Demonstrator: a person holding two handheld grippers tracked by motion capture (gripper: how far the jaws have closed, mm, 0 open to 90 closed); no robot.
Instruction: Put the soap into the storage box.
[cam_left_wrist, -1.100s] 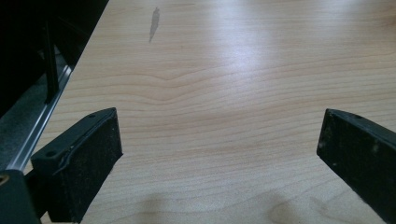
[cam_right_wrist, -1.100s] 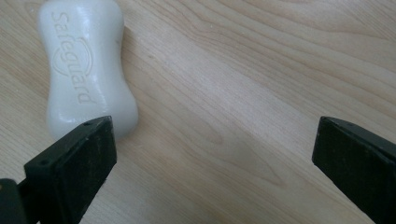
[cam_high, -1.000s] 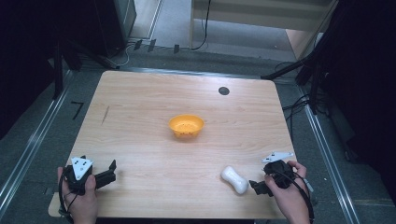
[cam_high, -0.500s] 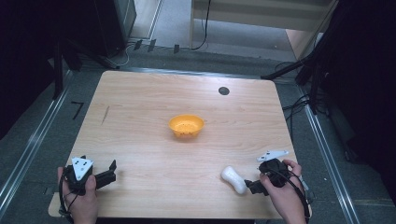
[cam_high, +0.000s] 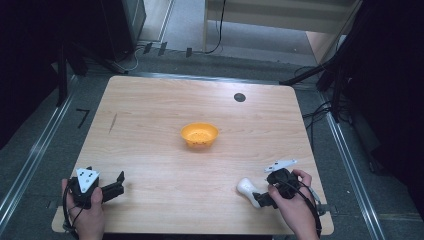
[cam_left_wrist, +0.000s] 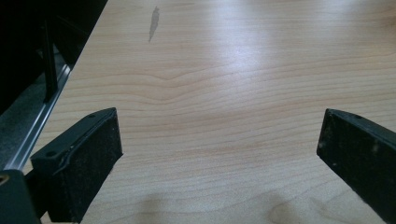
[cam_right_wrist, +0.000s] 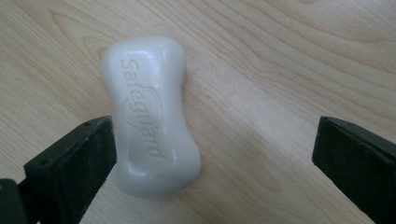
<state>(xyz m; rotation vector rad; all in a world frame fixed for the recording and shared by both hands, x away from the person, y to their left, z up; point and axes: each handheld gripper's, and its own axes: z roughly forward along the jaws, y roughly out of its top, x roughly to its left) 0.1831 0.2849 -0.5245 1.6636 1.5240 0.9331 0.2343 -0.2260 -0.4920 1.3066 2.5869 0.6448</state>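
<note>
A white bar of soap (cam_high: 246, 189) lies on the wooden table near its front right edge. In the right gripper view the soap (cam_right_wrist: 150, 126) carries a pressed-in brand name and rests flat between the wide-apart jaws, close beside the left one and not gripped. My right gripper (cam_high: 260, 199) is open just right of the soap, and its own view (cam_right_wrist: 212, 163) shows bare wood toward the right jaw. An orange bowl (cam_high: 199, 135) stands at the table's middle. My left gripper (cam_high: 118, 185) is open at the front left, over bare wood (cam_left_wrist: 219, 149).
A small black round disc (cam_high: 239, 97) is set in the table (cam_high: 150, 100) near the far edge. A dark streak (cam_high: 113, 122) marks the wood at the left. Metal rails (cam_high: 30, 160) run along the floor on both sides, and cables (cam_high: 320, 115) lie at the right.
My right gripper has shifted left, toward the soap, so the soap now lies between its jaws. The left gripper, the bowl and the soap have stayed put.
</note>
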